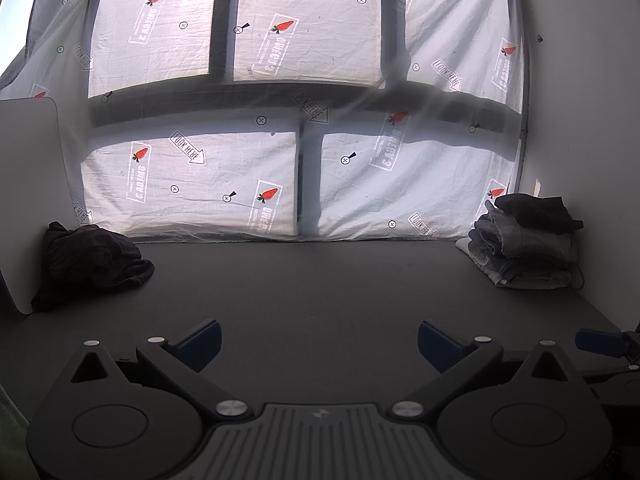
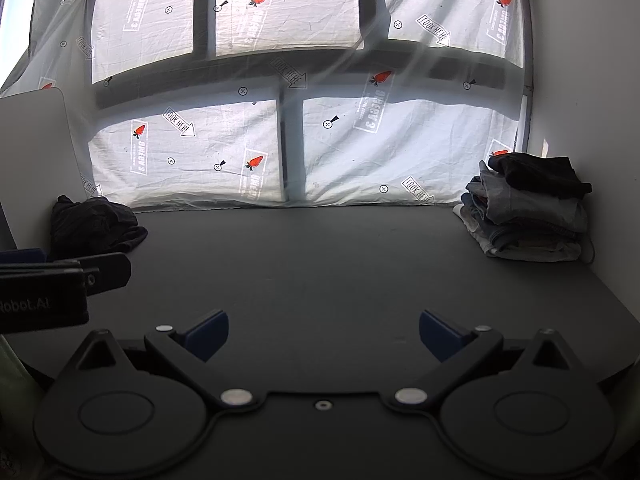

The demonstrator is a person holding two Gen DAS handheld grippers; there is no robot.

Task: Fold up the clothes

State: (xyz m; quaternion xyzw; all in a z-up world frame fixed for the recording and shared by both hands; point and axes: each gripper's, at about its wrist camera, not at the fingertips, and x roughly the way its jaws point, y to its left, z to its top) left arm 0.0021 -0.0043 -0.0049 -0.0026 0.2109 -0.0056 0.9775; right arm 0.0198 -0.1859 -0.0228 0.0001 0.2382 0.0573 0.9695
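A crumpled black garment [image 1: 90,262] lies at the far left of the dark table [image 1: 320,280]; it also shows in the right wrist view [image 2: 94,224]. A stack of folded clothes [image 1: 528,240], denim and grey with a black piece on top, sits at the far right, also in the right wrist view [image 2: 528,212]. My left gripper [image 1: 319,344] is open and empty over the table's near middle. My right gripper [image 2: 324,334] is open and empty, beside the left gripper [image 2: 60,280], which shows at the left edge.
A white printed sheet [image 1: 240,168] hangs over a window behind the table. A white wall [image 1: 580,120] borders the right side. A white panel [image 1: 28,184] stands at the left behind the black garment.
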